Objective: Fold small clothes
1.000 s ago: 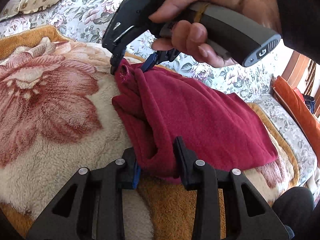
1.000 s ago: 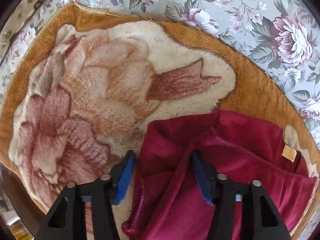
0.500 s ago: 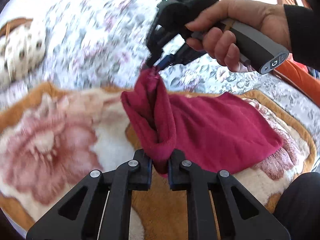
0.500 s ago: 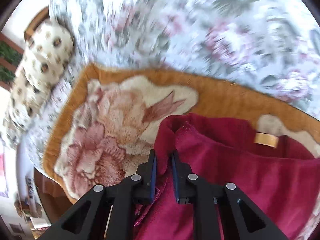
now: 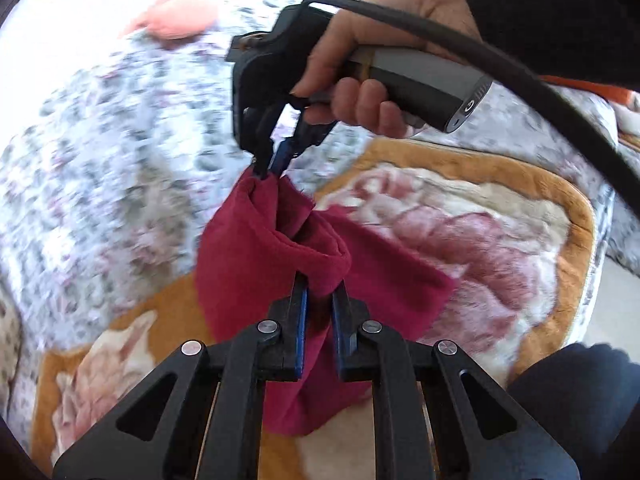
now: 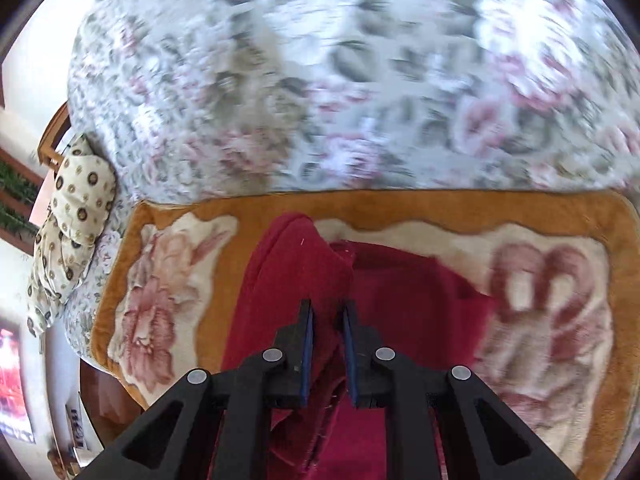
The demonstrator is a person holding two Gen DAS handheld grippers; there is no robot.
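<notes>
Item: red garment [image 5: 256, 264], fleece-like, small. Lifted clear of the floral blanket [image 5: 500, 240] since a second ago, when lying flat and spread; now hanging bunched at frame centre of the left wrist view, lower part trailing toward the blanket.

Left gripper [image 5: 319, 300]: jaws clamped on a thick roll of the cloth at lower centre; apart a second ago.

Right gripper [image 5: 276, 160]: upper centre of same view, held in a hand [image 5: 360, 80]; jaws pinched together on the garment's top edge; likewise apart a second ago.

Meaning for task: edge now raised by both grips, probably ready to carry over for a fold.

Orientation: long axis running between the two grips, roughly bottom to top of frame, upper end tilted slightly left.

Background: floral bedspread [image 6: 340, 80], blurred by motion.
</notes>
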